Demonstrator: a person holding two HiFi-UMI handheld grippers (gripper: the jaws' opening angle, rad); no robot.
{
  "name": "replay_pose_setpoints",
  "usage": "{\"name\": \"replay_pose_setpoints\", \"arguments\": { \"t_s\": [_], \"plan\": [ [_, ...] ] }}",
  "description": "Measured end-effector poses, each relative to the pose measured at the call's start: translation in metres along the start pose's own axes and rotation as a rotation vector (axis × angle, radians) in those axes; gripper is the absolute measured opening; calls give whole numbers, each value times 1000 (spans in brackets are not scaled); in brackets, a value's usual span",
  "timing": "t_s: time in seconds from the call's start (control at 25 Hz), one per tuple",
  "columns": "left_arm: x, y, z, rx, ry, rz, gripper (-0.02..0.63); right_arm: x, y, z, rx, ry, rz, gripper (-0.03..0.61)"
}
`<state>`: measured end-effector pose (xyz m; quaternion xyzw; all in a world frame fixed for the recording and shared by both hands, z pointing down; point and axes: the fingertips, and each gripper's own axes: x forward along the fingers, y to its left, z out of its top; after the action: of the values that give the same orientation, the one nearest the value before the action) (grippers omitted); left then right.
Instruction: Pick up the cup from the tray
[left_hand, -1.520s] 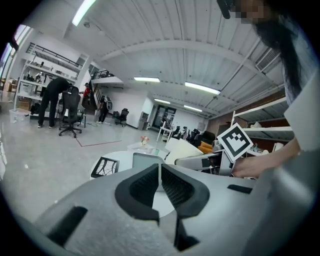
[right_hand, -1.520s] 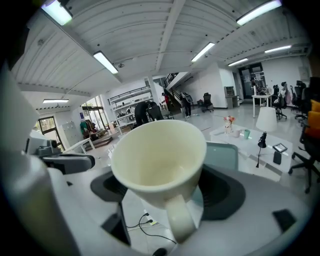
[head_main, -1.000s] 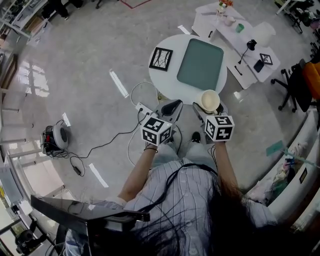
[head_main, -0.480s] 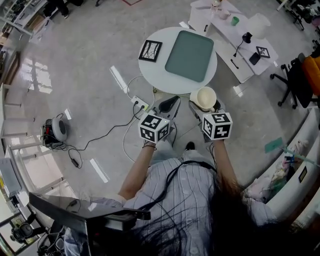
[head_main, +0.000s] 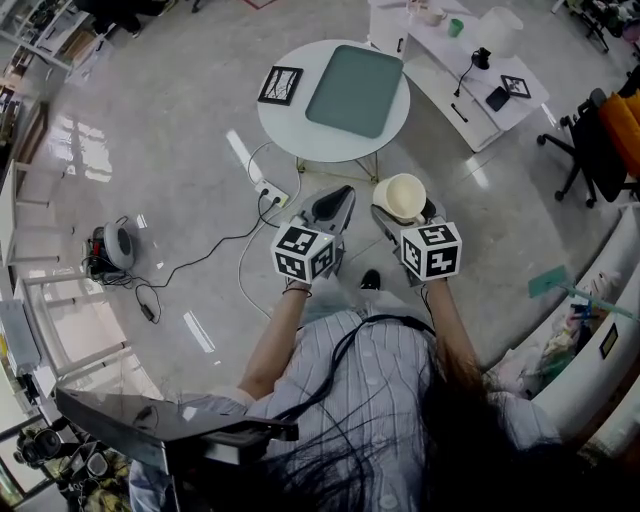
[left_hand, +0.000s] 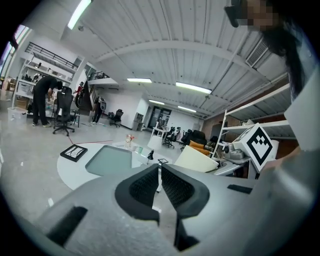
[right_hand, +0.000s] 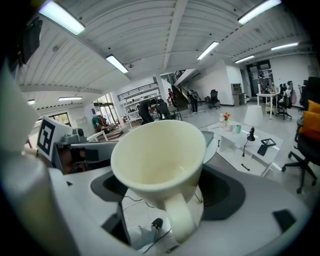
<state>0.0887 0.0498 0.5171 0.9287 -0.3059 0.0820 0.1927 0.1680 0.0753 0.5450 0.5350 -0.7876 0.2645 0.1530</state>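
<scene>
A cream cup (head_main: 403, 196) is held upright in my right gripper (head_main: 402, 208), well clear of the round white table (head_main: 282, 119). In the right gripper view the cup (right_hand: 159, 162) fills the space between the jaws, empty, its handle pointing toward the camera. The grey-green tray (head_main: 355, 89) lies bare on the table, ahead of both grippers. My left gripper (head_main: 338, 207) hovers beside the right one, shut with nothing in it; its dark pads (left_hand: 144, 186) meet in the left gripper view, and the tray (left_hand: 108, 159) shows beyond.
A black-framed marker card (head_main: 279, 85) lies on the table left of the tray. A power strip (head_main: 268, 191) and cables trail over the floor below the table. A white desk (head_main: 470, 70) with small items stands at the right, an office chair (head_main: 600, 130) beyond it.
Both grippers and the cup have drawn back from the table toward the person; the table and tray now lie farther ahead. The cup stays held throughout.
</scene>
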Motion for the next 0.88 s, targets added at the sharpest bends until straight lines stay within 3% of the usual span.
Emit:
{"name": "replay_pose_setpoints", "arguments": {
  "t_s": [0.48,0.88],
  "plan": [
    [-12,-52,-23,17,0,19,14,-48,5,-39,-14,17,50,405],
    [-16,-66,-30,30,-2,19,14,-62,12,-53,-7,12,64,406]
  ]
}}
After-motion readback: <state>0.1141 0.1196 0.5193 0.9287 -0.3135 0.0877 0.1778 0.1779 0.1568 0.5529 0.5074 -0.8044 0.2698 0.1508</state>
